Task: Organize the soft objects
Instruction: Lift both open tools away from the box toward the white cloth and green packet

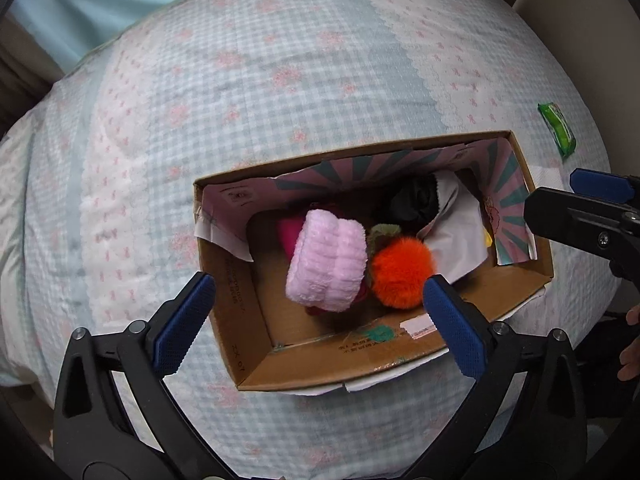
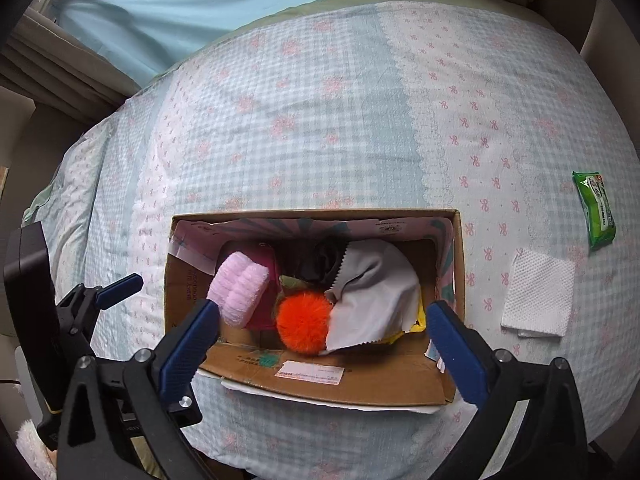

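Note:
An open cardboard box (image 1: 248, 340) lies on the bed. Inside are a pink fluffy roll (image 1: 326, 260), an orange pompom (image 1: 400, 272), a black cloth (image 1: 412, 200) and a pale grey cloth (image 1: 456, 236). My left gripper (image 1: 320, 322) hangs open over the box's near end, with nothing between its pads. In the right wrist view the same box (image 2: 360, 384) holds the pink roll (image 2: 238, 288), the pompom (image 2: 304, 324) and the grey cloth (image 2: 372, 300). My right gripper (image 2: 322, 346) stands open above them and holds nothing.
A checked quilt (image 2: 320, 120) with pink bows covers the bed. A green wipes packet (image 2: 596, 210) and a white folded tissue (image 2: 538, 294) lie right of the box. A light blue curtain (image 2: 200, 0) hangs behind. A person's hand (image 1: 631, 344) shows at the right edge.

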### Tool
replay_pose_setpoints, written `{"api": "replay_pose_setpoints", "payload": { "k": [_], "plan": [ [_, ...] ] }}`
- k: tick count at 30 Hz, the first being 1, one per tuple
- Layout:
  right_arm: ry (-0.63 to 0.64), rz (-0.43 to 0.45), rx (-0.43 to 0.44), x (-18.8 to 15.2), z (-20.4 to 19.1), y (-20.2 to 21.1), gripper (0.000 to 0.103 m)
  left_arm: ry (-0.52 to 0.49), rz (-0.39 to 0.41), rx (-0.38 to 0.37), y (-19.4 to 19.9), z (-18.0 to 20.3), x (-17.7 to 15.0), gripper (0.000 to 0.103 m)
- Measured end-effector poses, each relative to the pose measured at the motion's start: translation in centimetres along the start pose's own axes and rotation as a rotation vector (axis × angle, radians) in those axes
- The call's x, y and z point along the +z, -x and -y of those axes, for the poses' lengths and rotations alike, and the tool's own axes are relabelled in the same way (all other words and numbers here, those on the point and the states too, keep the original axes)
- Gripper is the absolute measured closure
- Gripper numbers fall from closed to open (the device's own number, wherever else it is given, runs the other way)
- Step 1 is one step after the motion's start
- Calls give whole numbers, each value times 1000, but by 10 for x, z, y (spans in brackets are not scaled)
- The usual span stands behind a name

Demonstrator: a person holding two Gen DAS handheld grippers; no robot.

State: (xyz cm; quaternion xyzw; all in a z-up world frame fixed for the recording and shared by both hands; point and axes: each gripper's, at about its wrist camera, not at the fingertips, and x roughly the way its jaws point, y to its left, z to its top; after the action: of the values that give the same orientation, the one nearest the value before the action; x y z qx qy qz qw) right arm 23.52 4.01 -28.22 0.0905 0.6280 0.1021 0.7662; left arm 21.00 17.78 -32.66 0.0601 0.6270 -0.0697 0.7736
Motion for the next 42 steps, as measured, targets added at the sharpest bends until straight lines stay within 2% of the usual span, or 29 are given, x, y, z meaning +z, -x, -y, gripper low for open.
{"api": "replay_pose_setpoints", "payload": {
  "k": [6,13,18,21,27,30,34,42],
  "plan": [
    [23,25,-6,-3,0,4,0,33,-2,-14,3,-5,-12,0],
    [42,43,-7,-6,-6,17,0,53,34,-3,23,-8,-16,0],
    [70,42,-6,-11,-14,40,0,86,89,3,57,-9,-19,0],
    [94,80,4,-18,-19,63,0,108,133,35,83,-7,-25,0],
    [140,170,-15,-33,-24,113,0,141,217,29,129,3,-40,0],
    [147,193,-37,-38,-18,134,0,158,251,43,147,9,-45,0],
    [152,251,-131,-48,-1,162,0,176,305,43,169,26,-52,0],
    [110,315,-145,-54,79,213,0,186,392,53,200,101,-49,0]
  ]
}}
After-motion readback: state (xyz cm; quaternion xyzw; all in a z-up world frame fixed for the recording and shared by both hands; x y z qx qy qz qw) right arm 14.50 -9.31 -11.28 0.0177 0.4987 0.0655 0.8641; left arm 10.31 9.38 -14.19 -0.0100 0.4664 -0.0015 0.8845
